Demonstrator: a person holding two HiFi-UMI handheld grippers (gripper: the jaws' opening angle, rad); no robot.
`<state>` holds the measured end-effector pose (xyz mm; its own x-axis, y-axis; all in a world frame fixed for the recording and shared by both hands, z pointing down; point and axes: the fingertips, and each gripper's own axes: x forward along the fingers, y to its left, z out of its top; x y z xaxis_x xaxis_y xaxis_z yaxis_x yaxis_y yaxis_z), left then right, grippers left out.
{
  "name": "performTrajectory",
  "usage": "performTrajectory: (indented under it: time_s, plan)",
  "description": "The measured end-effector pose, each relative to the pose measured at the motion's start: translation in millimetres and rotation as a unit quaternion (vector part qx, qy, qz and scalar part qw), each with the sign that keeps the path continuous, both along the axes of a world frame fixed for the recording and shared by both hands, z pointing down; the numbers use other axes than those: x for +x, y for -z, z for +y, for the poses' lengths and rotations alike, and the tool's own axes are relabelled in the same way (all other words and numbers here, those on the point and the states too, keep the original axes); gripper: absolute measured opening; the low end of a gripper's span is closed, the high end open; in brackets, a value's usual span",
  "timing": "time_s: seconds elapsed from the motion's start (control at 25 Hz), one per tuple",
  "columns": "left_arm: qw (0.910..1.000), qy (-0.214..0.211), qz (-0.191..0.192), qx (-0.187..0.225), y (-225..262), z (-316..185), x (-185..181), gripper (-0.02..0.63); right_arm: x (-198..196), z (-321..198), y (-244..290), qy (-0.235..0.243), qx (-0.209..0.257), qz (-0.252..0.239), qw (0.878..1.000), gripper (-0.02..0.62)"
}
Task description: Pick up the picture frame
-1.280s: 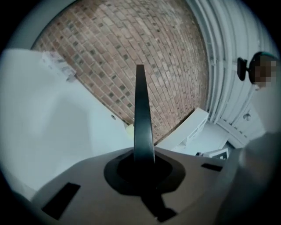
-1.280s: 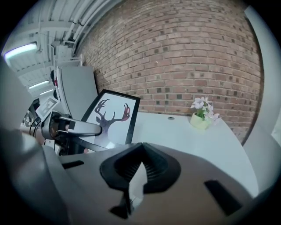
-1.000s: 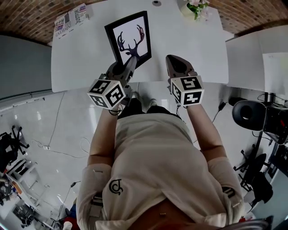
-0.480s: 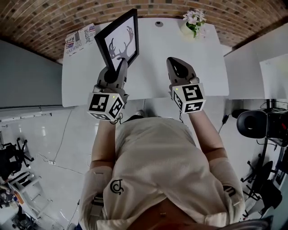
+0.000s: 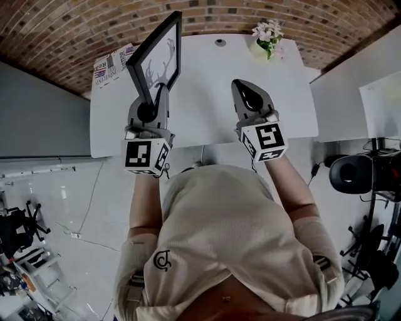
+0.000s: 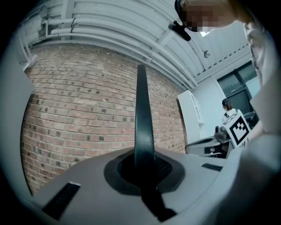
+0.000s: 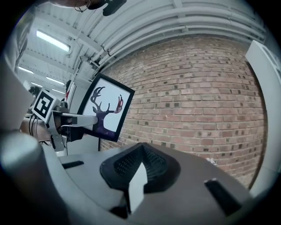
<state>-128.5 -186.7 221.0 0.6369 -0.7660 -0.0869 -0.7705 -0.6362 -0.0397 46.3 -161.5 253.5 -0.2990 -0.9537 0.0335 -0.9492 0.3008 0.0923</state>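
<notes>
The picture frame (image 5: 156, 59) is black with a dark antler print on white. It hangs above the white table (image 5: 207, 110), tilted on edge, with my left gripper (image 5: 163, 91) shut on its lower rim. In the left gripper view the frame (image 6: 143, 114) stands edge-on between the jaws of that gripper (image 6: 145, 176). My right gripper (image 5: 246, 84) hovers over the table to the right of the frame, shut with nothing in it. The right gripper view shows the frame (image 7: 106, 110) at the left, held by the left gripper (image 7: 77, 119), beyond the closed right gripper (image 7: 140, 169).
A printed paper (image 5: 111, 64) lies at the table's far left corner. A small pot of pale flowers (image 5: 267, 32) stands at the far right. A brick wall (image 5: 207, 15) runs behind the table. A white cabinet (image 5: 363, 81) and a black chair (image 5: 351, 172) are at the right.
Both grippers have risen. The left one has lifted the frame off the table and rolled it from nearly flat to standing on edge. The right gripper stayed shut.
</notes>
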Motion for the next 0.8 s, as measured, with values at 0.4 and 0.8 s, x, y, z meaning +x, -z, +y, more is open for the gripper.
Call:
performTrajectory:
  time_s: [0.4,0.8]
  plan:
    - [1.0,0.0,0.0,-0.003,-3.8,10.9,-1.0,0.023,-5.1,7.1,-12.0,-0.001,-0.018,-0.014,1.0,0.005]
    - [0.9999,0.006,0.006,-0.015,-9.6,13.5,-8.3,0.023,-14.0,9.7,-17.5,0.007,-0.016,-0.011,1.0,0.005]
